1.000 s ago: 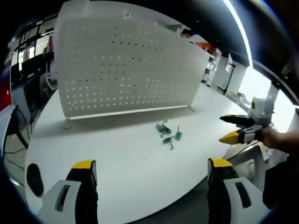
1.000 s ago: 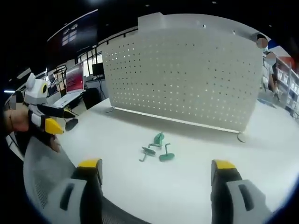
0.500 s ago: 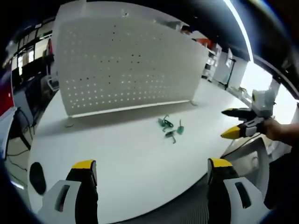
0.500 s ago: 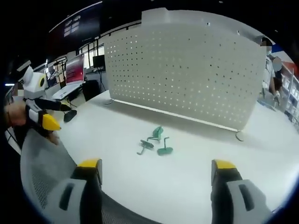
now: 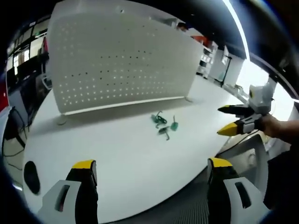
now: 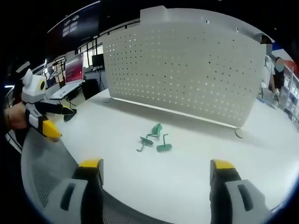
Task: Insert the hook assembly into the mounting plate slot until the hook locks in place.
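Three small green hooks (image 5: 163, 123) lie in a loose cluster on the white table (image 5: 112, 154), in front of the upright white pegboard (image 5: 117, 60). In the right gripper view the same hooks (image 6: 154, 140) lie mid-table before the pegboard (image 6: 187, 74). My left gripper (image 5: 152, 179) is open and empty at the table's near edge, well short of the hooks. My right gripper (image 6: 156, 179) is open and empty too, also short of them. In the left gripper view the right gripper (image 5: 236, 119) comes in from the right, jaws apart. The left gripper (image 6: 46, 119) enters the right gripper view from the left.
The pegboard stands on small feet (image 5: 60, 122) across the far half of the table. A black round object (image 5: 30, 175) lies at the table's left edge. A grey mesh chair back (image 6: 42, 182) sits below the near edge. Desks and monitors (image 6: 74, 77) fill the background.
Both cameras shifted slightly; the hooks and pegboard appear a little further left in the left gripper view. The hooks lie as before. Both grippers stay open.
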Demonstrator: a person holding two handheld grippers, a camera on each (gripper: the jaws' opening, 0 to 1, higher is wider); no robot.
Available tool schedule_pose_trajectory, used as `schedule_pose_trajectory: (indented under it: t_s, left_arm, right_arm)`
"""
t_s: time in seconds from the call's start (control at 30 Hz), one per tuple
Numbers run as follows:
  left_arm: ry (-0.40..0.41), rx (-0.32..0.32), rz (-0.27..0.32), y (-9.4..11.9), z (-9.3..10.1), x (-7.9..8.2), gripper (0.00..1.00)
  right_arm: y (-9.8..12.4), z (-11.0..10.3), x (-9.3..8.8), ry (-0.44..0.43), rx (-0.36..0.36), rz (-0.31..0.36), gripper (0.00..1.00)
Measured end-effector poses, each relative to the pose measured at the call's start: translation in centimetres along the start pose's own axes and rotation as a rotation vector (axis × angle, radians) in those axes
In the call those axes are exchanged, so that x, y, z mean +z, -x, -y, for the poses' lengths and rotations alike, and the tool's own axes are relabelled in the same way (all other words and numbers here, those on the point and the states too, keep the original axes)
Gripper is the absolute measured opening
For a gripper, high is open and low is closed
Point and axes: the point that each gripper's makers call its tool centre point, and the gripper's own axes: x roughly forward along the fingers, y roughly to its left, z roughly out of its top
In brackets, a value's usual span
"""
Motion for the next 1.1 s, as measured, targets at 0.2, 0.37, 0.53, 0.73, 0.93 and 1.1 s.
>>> schedule_pose_trajectory:
  t_s: [0.2,0.37,0.53,0.73,0.93,1.1]
  left_arm:
    - [0.01,0.027,0.012,0.4,-1.1,0.2,1.0]
    - [0.015,0.026,0.014,0.6,-1.2,0.3,1.0]
    - [-0.019,0.028,0.011,0.4,-1.1,0.7,1.0]
    - [-0.019,0.021,0.001,0.0,-1.0,0.5,1.0]
    - [-0.007,0.019,-0.013,-0.2,-0.9,0.0,1.0]
    - [0.008,0.033,-0.018,-0.4,-1.3,-0.1,1.0]
  right_arm:
    - [-0.1,-0.6,-0.3,0.012,0.014,-0.014,0.91]
    - [-0.2,-0.7,-0.3,0.004,0.016,-0.011,0.91]
    - [-0.4,-0.7,-1.0,0.023,0.021,-0.043,0.91]
    - [0.1,-0.3,-0.5,0.004,0.031,-0.028,0.84]
    - [-0.3,0.2,-0.2,-0.024,0.044,-0.002,0.82]
    - [-1.5,0.6,-0.2,-0.011,0.062,-0.029,0.65]
